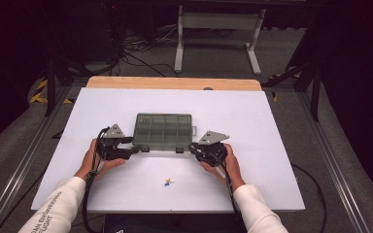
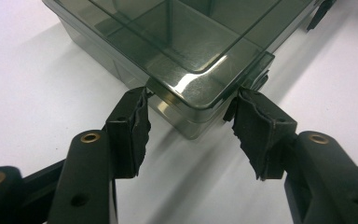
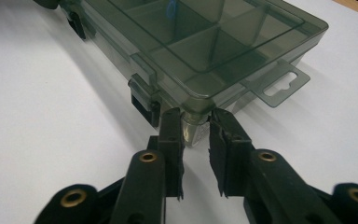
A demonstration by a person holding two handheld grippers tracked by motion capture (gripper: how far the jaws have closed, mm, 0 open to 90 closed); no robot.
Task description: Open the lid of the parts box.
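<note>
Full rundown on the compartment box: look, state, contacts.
The compartment box is a flat rectangle of smoky translucent plastic, lying level on the white table. Its clear lid is down over a grid of dividers; the cells look empty. Two dark latches sit on the near edge, and a hang tab sticks out of one end. The left gripper straddles the near left corner, the right gripper the near right, jaw tips at the corner walls.

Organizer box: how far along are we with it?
Done: the organizer box sits lid shut on the table. In hand: the left gripper and right gripper each straddle a near corner. Left: both front latches look closed; small loose pieces lie outside.
</note>
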